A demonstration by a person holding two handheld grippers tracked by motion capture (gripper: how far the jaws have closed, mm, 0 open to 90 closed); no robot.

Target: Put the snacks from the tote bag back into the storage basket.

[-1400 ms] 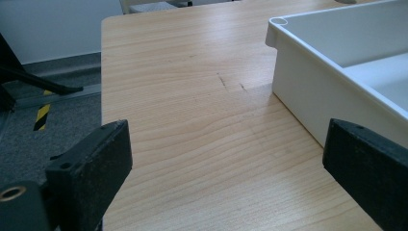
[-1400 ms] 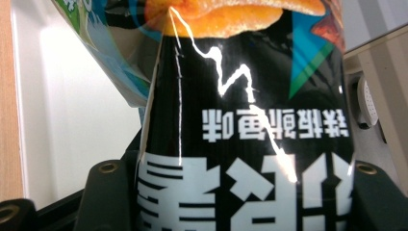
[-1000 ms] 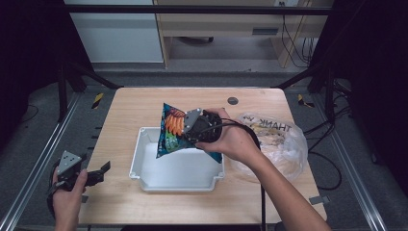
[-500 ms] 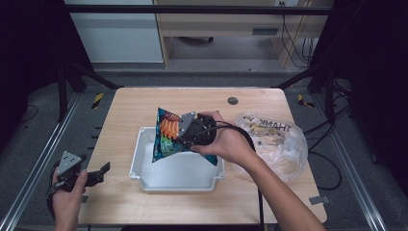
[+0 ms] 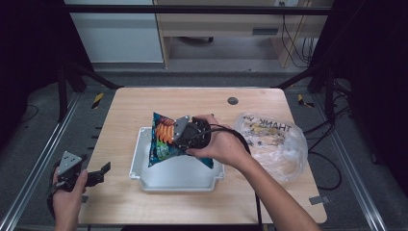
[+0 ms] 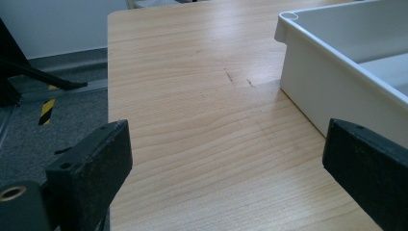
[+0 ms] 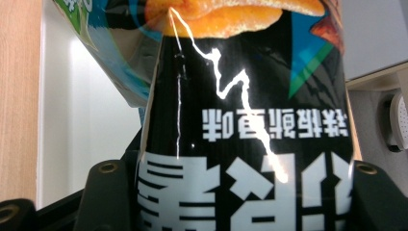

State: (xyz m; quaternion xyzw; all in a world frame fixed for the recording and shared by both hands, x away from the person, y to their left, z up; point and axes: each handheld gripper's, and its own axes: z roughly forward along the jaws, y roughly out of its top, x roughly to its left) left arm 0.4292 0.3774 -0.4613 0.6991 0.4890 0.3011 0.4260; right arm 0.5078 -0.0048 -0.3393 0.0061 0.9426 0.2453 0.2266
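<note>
Chip bag [image 5: 162, 139] tilted over white tray [image 5: 144, 173] — long axis toward 11 o'clock
Right gripper [image 5: 185, 137] clamps it; left gripper [image 5: 98, 172] gapes at 8 o'clock — wooden table [image 5: 139, 103], grey floor

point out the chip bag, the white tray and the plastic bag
chip bag [image 5: 161, 137], high view, its orange and blue front
white tray [image 5: 171, 183], high view, its near rim
plastic bag [image 5: 276, 144], high view, its crinkled middle

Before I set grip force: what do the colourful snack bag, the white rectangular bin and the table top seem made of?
Colourful snack bag: thin glossy plastic film, judging by creases that catch bright light. White rectangular bin: probably moulded plastic, smooth and matte, with a rounded rim. Table top: wood or wood-look laminate, pale with visible grain; which one, the look leaves open.
</note>
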